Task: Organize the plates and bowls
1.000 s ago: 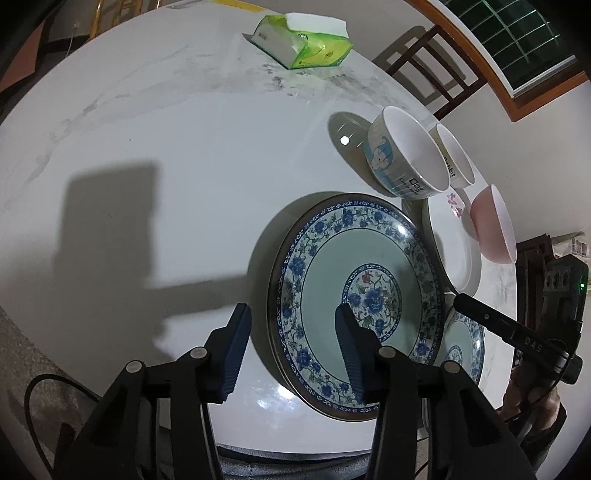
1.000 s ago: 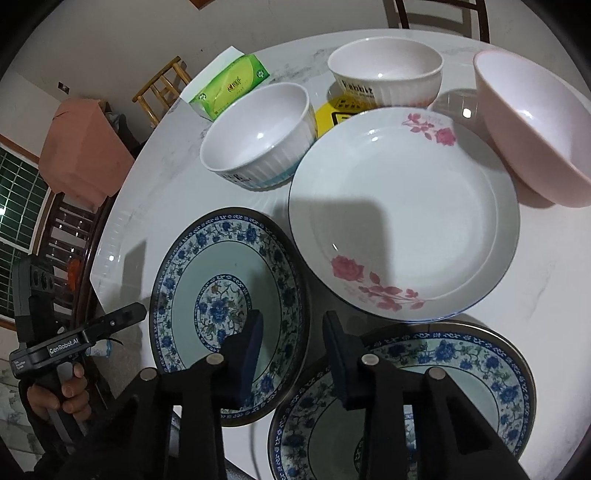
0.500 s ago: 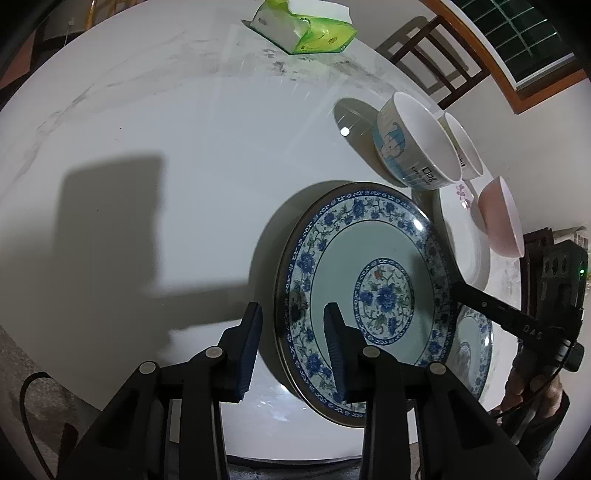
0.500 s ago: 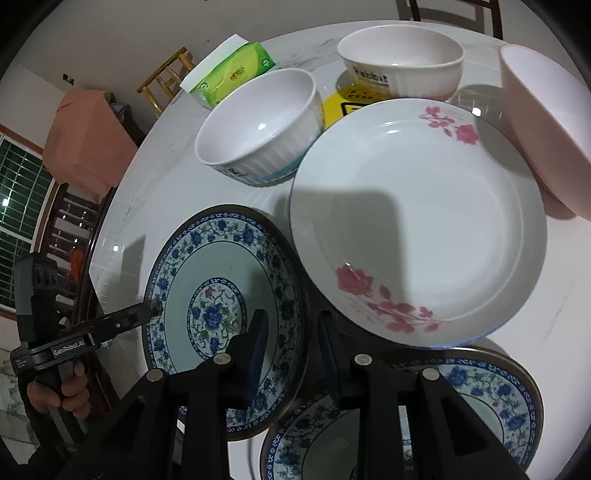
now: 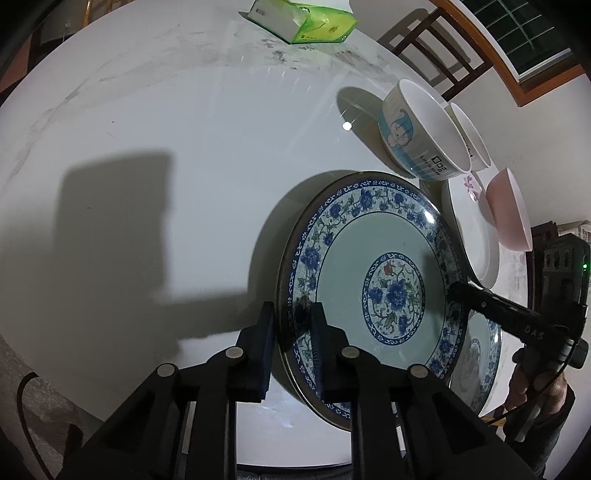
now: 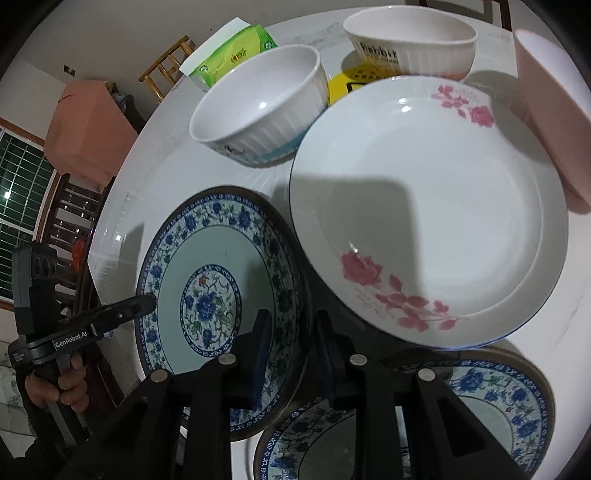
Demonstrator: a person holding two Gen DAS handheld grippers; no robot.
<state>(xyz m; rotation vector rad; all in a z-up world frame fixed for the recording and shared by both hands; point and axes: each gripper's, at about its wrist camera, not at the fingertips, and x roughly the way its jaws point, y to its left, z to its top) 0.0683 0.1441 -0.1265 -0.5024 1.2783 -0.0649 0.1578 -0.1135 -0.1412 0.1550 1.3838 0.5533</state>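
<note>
So we've got both grippers on the same blue floral plate [image 5: 369,291] here, from opposite sides of it. In the left wrist view the left gripper [image 5: 291,317] sits at about 6 o'clock, its fingers [image 5: 266,332] have just been closing and now straddle the plate's rim at roughly its 8 o'clock edge, one pad outside, one inside, pinched down narrow on it. In the right wrist view the right gripper [image 6: 291,328] is also at 6 o'clock, fingers have been closing too, nearly together over that plate's rim on the side nearest the white plate with pink roses [image 6: 428,218]; whether the pads actually press the rim there we can't quite tell, it's dark between them. The plate looks tipped up a bit off the counter [image 5: 166,122]. A second blue floral plate [image 6: 406,424] lies at 5 o'clock in the right view, partly under the rose plate's edge. Behind, at 12 o'clock, there's a ribbed white bowl [image 6: 258,107], another white bowl with lettering [image 6: 410,44], and a pink bowl [image 6: 554,122] at 2 o'clock. A green tissue pack [image 5: 303,18] sits at the far edge of the counter.
</note>
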